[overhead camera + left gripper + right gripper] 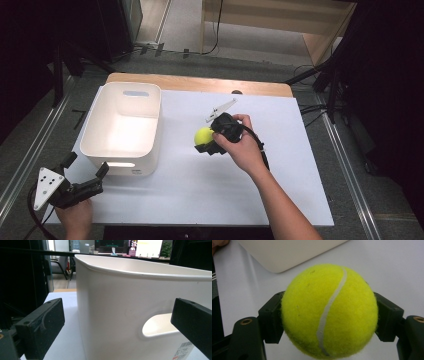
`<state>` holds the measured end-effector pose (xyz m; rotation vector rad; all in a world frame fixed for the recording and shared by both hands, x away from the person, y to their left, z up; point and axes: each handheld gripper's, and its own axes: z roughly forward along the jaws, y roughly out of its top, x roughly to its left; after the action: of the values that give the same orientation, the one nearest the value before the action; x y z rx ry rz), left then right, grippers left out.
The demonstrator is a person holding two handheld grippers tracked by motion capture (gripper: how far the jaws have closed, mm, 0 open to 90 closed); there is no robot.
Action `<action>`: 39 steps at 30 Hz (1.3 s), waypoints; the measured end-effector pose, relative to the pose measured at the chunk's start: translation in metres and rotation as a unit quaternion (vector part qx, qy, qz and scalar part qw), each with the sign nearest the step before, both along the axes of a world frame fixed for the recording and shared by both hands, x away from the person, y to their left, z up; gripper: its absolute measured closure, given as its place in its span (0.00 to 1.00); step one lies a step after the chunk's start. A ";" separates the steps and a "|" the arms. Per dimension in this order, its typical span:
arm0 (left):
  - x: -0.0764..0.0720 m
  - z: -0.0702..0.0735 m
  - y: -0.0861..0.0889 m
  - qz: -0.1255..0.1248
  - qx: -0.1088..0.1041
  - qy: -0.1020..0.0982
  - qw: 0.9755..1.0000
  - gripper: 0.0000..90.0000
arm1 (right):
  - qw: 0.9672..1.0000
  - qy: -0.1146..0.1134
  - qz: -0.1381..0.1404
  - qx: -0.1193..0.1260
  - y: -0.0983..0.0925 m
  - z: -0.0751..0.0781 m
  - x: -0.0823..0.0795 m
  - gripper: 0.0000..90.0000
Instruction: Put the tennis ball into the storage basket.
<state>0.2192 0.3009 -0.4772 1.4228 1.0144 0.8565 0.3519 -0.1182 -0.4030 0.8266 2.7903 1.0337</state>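
Observation:
A yellow tennis ball [202, 135] [329, 311] sits between the jaws of my right gripper [206, 141], which is shut on it above the middle of the white table [200, 185]. In the right gripper view both black pads [270, 320] press the ball's sides. A white plastic bin [122, 127] [120, 315] stands at the table's left, its inside bare. My left gripper [90, 177] [120, 322] rests at the near left corner, open, its jaws pointing at the bin's near wall with the handle cut-out [160, 325].
The table's wooden far edge [200, 84] shows behind the white sheet. Metal rails [30, 145] run along both sides on the floor, with dark equipment stands at the back left and right.

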 end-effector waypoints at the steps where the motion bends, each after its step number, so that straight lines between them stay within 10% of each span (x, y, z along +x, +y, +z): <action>1: 0.000 0.000 0.000 0.000 0.000 0.000 1.000 0.00 | 1.000 0.002 0.000 -0.001 0.001 0.001 0.000 0.26; 39: 0.000 0.000 0.000 -0.001 0.004 0.000 1.000 0.00 | 0.999 0.005 0.050 0.001 0.055 0.045 0.023 0.26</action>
<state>0.2192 0.3006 -0.4775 1.4295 1.0104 0.8614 0.3752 -0.0630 -0.3582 0.7016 2.8661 1.0482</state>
